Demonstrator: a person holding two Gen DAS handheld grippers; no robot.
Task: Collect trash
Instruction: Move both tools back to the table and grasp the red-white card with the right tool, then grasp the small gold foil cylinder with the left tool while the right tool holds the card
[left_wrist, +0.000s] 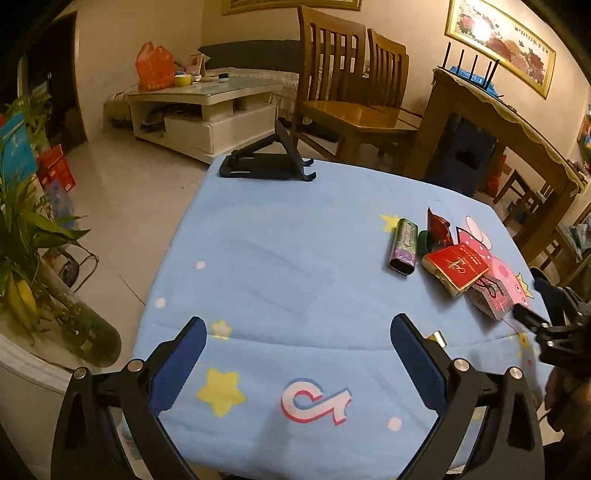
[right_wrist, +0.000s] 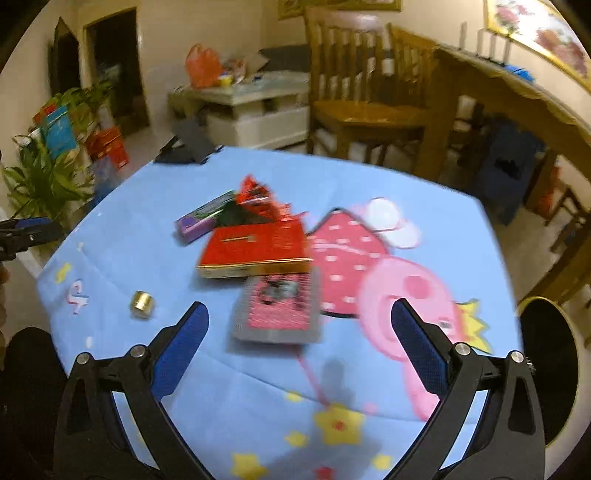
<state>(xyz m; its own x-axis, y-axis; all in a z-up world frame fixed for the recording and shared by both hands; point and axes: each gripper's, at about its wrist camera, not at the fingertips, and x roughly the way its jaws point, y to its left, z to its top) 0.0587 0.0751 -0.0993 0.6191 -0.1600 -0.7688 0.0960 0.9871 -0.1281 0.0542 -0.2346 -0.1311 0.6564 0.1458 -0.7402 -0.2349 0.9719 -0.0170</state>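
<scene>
A pile of trash lies on the blue cartoon cloth: a green and purple gum tube, a torn red wrapper, a red and gold box and a grey and pink carton. A small gold cap sits apart on the left. My left gripper is open over bare cloth, left of the pile. My right gripper is open just in front of the pink carton, nothing between its fingers. The right gripper's tip shows beside the carton in the left wrist view.
A black phone stand sits at the table's far edge. Wooden chairs and a wooden table stand behind. A potted plant is left of the table. A dark round bin sits low on the right.
</scene>
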